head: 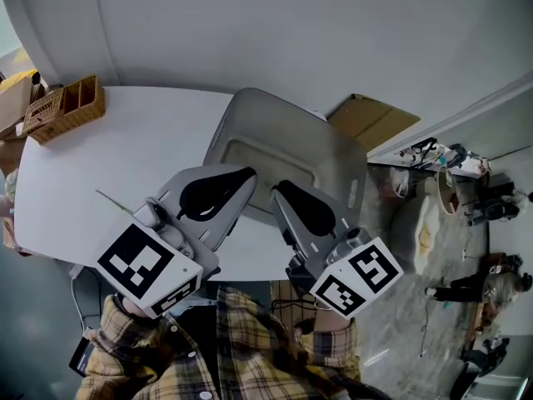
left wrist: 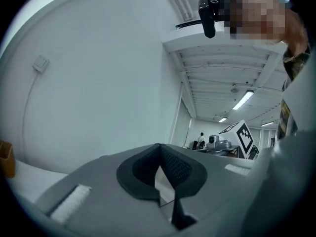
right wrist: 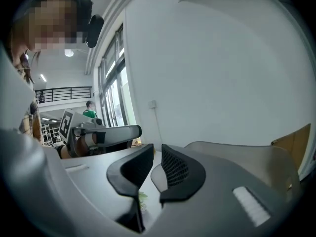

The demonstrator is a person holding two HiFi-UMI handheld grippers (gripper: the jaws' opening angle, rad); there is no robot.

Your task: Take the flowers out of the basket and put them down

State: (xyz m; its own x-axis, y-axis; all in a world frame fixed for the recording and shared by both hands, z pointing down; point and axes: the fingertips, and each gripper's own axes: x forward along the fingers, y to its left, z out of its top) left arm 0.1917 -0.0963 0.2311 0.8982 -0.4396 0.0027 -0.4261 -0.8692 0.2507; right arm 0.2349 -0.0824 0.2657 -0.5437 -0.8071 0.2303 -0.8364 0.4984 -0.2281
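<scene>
A wicker basket (head: 73, 107) with compartments stands at the far left corner of the white table (head: 141, 157); I see no flowers in it. A thin green stem (head: 115, 204) lies on the table beside my left gripper (head: 248, 175). Both grippers hang near the table's front edge, pointing away from me towards the wall. The left gripper (left wrist: 159, 147) has its pads touching at the tips, with nothing between them. My right gripper (head: 277, 187) shows a narrow gap between its pads (right wrist: 157, 149) and holds nothing. A bit of green leaf (right wrist: 143, 197) shows below its jaws.
A grey plastic chair (head: 287, 152) stands against the table's far right side, just beyond both grippers. Flat cardboard (head: 371, 119) lies behind it on the floor. A curved white wall runs behind the table. Clutter and people are at the far right.
</scene>
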